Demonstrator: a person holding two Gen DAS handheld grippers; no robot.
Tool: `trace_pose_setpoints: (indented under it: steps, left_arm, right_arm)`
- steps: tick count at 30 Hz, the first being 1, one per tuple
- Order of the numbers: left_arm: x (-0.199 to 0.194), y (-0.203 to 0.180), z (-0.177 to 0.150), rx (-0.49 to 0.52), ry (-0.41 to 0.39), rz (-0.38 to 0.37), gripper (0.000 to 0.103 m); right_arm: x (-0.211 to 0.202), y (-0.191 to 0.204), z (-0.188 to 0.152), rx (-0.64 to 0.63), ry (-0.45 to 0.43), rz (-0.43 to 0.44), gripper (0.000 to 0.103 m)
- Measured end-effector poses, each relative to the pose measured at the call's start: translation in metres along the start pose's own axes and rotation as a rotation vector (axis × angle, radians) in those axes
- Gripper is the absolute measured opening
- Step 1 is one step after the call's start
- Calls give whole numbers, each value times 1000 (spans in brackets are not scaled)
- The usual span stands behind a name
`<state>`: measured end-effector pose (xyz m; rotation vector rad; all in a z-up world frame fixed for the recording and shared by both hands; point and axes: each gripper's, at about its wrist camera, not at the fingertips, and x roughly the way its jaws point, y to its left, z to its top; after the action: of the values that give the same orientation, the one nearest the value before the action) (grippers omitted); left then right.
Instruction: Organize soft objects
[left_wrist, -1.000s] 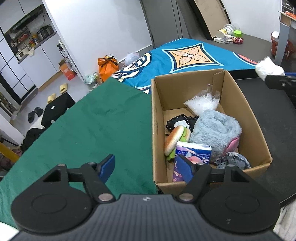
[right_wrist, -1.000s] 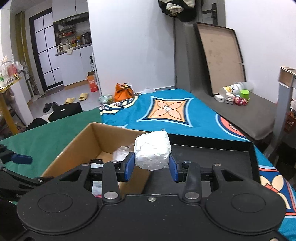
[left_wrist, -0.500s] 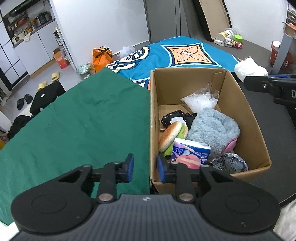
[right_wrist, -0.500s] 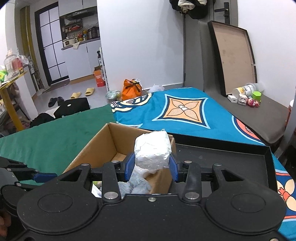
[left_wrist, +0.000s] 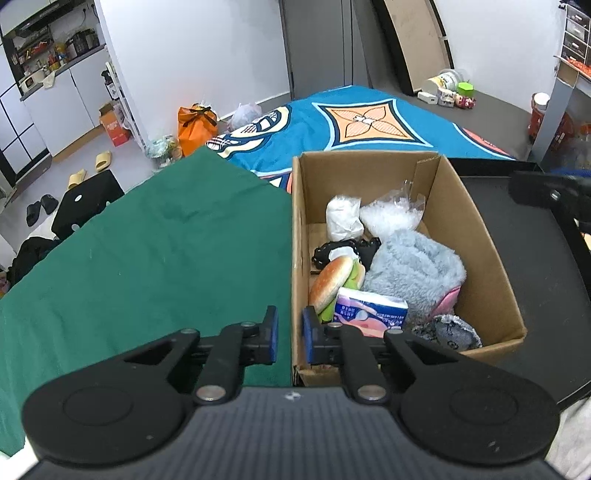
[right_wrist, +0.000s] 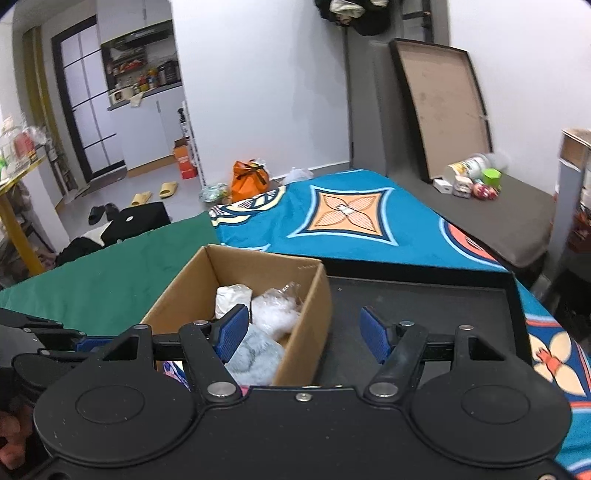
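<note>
Over the cardboard box (right_wrist: 303, 295), right gripper (right_wrist: 303, 334) fingers part, empty; left gripper (left_wrist: 290, 334) apparently clamps its wall.

The brown corrugated cardboard box (left_wrist: 476, 236) serves as landmark; left of it spreads a plain dark green cloth (left_wrist: 147, 266); beyond it lies a turquoise blanket (left_wrist: 321, 125) with an orange four-petal diamond motif edged in navy and white; inside the box sit a fluffy grey-blue plush (left_wrist: 413, 266), a white crumpled bundle (left_wrist: 341, 218), a tan bun-shaped toy with a green layer (left_wrist: 330, 282), and a pink-and-blue tissue pack (left_wrist: 371, 308).
</note>
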<state>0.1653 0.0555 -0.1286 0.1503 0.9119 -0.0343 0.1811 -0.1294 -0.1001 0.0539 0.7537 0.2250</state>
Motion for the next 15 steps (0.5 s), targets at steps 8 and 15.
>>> trace_pose_setpoints:
  steps: [8,15]
  left_arm:
    - [-15,0,4,-14,-10,-17,13]
    - [-39,-8,8,-14,-18,-37,14]
  right_arm:
    - [-26,-12,-8,73,6,-2,79]
    - [-51,-26,-11,142,13,4,90]
